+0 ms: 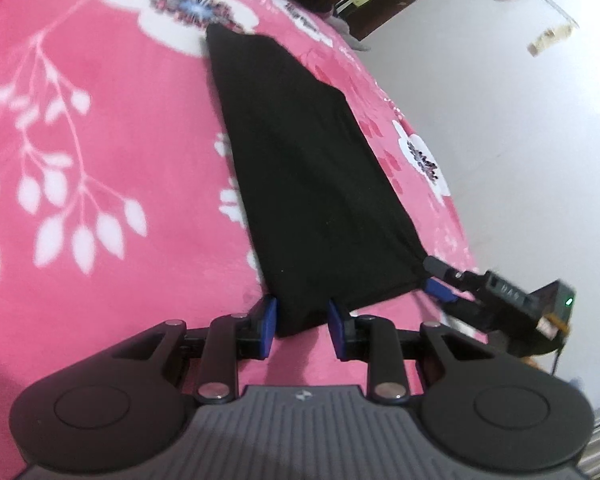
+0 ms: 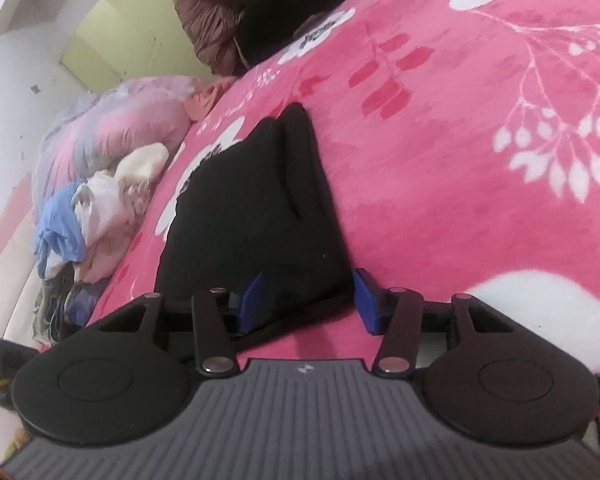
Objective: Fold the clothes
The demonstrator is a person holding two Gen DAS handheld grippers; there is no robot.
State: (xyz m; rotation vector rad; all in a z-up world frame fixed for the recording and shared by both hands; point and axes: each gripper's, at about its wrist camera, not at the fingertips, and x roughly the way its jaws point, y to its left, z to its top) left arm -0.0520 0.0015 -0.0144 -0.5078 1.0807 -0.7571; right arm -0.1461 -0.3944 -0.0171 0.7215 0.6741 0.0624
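Note:
A black garment (image 1: 300, 160) lies folded into a long, narrow strip on a pink flowered blanket (image 1: 100, 240). In the left wrist view my left gripper (image 1: 302, 312) straddles the strip's near corner. Its blue pads (image 1: 269, 320) stand a little apart, and the cloth lies flat between them. At the strip's other near corner is my right gripper (image 1: 434, 276). In the right wrist view the black garment (image 2: 252, 208) looks bunched, with a raised fold along it. My right gripper (image 2: 308, 292) stands wide open around its near edge, and the right pad (image 2: 366, 300) is clear of the cloth.
The blanket (image 2: 460, 160) covers a bed. A heap of light and blue clothes (image 2: 92, 208) and a pink quilt (image 2: 120, 124) lie beyond its left edge. A person in a puffy jacket (image 2: 212, 12) sits at the far end. A white surface (image 1: 500, 120) lies past the bed's right edge.

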